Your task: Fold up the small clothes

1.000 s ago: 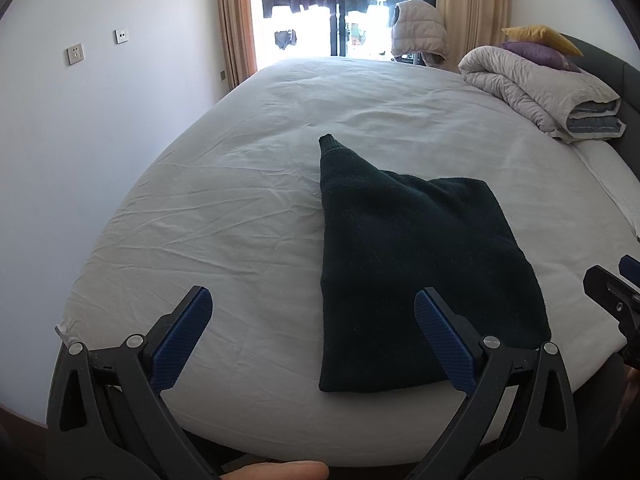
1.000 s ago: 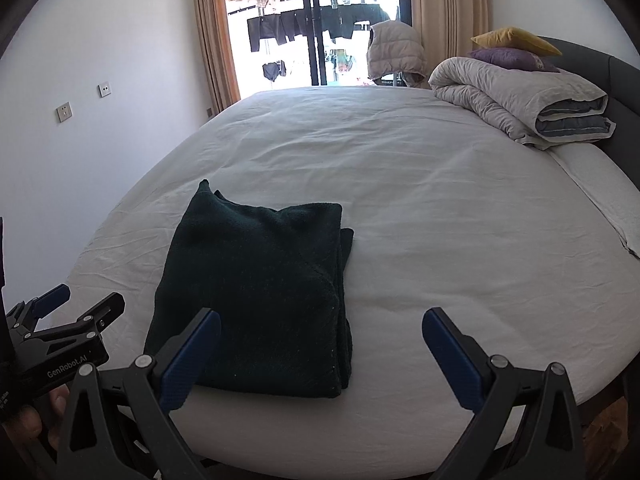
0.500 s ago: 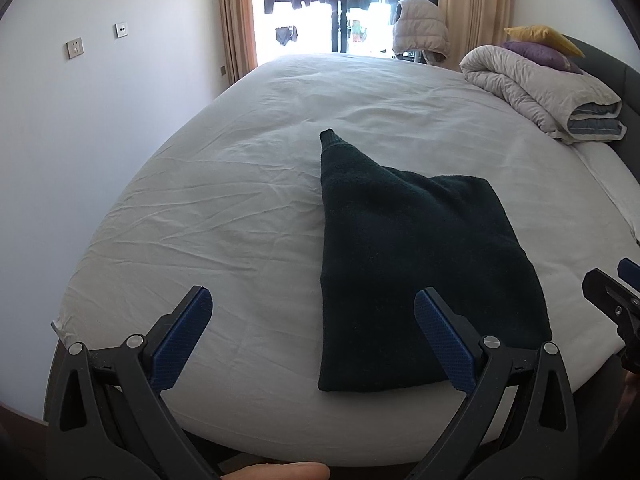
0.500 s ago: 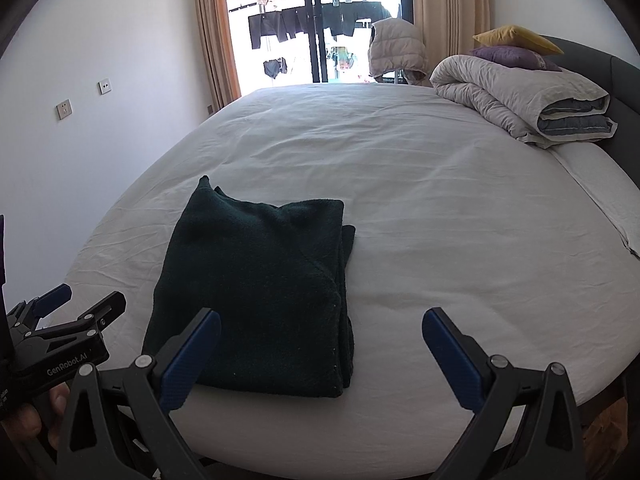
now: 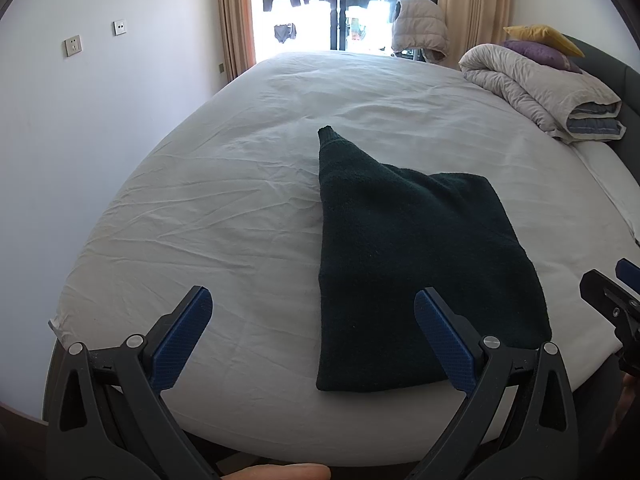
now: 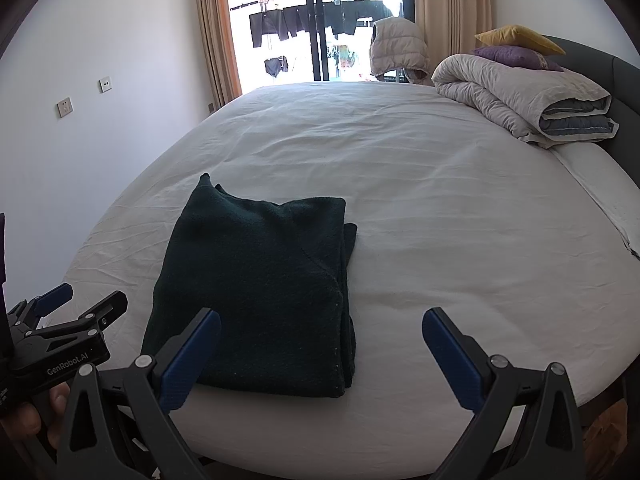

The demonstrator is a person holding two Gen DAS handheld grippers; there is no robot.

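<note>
Left wrist view: a folded dark green garment (image 5: 416, 264) is laid near the front edge of the white bed (image 5: 224, 216).

The left gripper (image 5: 312, 334) and right gripper (image 6: 322, 346) are held above that edge, fingers spread apart, nothing grasped.

Bed sheet (image 6: 440, 208) mostly bare: wide free room right of folded dark garment (image 6: 260, 292) up to far edge by window. Left strip of bed (image 5: 192, 216) free too, wall close beside. Only obstacles: garment near front edge, rolled duvet (image 6: 520, 100) with pillows (image 6: 516, 46) at far right corner against headboard.
</note>
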